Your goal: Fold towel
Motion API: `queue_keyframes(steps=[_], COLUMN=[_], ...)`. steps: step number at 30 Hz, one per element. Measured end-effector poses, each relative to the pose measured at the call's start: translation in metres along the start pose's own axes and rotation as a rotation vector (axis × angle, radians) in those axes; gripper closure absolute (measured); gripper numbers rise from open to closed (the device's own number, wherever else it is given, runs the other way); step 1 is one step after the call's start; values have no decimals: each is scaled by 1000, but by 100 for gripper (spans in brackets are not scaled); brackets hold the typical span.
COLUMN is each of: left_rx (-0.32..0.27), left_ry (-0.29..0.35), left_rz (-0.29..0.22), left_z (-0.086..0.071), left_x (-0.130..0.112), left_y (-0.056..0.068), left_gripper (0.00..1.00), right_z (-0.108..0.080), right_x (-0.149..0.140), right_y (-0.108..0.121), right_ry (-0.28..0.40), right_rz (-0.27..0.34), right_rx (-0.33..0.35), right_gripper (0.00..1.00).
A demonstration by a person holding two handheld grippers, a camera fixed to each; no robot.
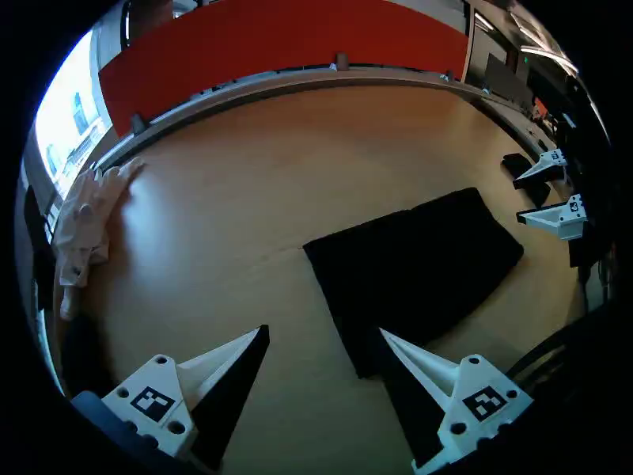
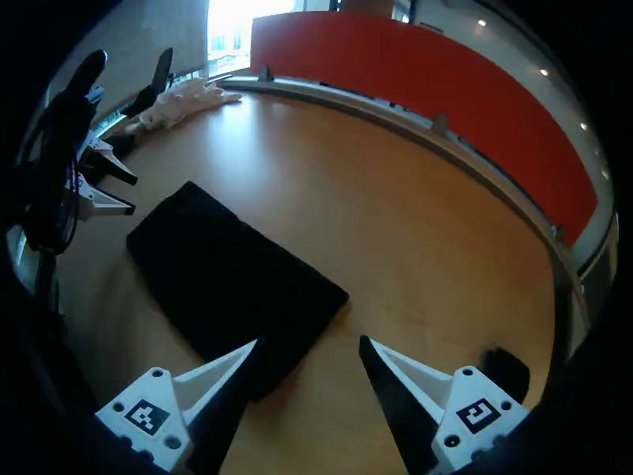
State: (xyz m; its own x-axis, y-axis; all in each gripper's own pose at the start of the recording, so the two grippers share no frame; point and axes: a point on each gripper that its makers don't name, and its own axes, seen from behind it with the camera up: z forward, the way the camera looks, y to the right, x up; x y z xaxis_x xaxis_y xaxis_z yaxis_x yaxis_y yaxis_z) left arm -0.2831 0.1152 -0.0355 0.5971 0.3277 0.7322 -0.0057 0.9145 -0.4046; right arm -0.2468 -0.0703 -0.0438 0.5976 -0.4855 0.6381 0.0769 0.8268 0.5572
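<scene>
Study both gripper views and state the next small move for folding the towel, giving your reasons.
Probably lower the left gripper onto the near edge of the black towel and close. Both grippers are open and hold nothing, the right gripper faces the opposite end, and the towel lies flat on the table.

black towel [image 1: 411,269], tan wood-grain table [image 1: 261,182], red partition [image 1: 277,39], seemingly white cloth [image 1: 87,222]

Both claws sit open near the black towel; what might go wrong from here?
The left claw and right claw are open, gripping nothing; the black towel looks layered, so a pinch may catch just the top layer and drag it askew. The small dark object beside the right claw might get knocked on a wide swing.
</scene>
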Motion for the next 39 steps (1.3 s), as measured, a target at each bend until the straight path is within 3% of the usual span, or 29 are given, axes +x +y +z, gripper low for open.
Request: queue_keyframes(steps=[15,39], left_rx=[13,91], left_ry=[8,7], left_rz=[-61,-200], left_z=[-15,-61], left_x=[-17,-66], left_y=[3,-10], left_gripper=[8,8], right_z=[-5,8], right_x=[-8,-12], right_y=[-11,-28], right_ry=[7,-27], right_rz=[-16,-117], right_rx=[31,116], right_gripper=[10,10])
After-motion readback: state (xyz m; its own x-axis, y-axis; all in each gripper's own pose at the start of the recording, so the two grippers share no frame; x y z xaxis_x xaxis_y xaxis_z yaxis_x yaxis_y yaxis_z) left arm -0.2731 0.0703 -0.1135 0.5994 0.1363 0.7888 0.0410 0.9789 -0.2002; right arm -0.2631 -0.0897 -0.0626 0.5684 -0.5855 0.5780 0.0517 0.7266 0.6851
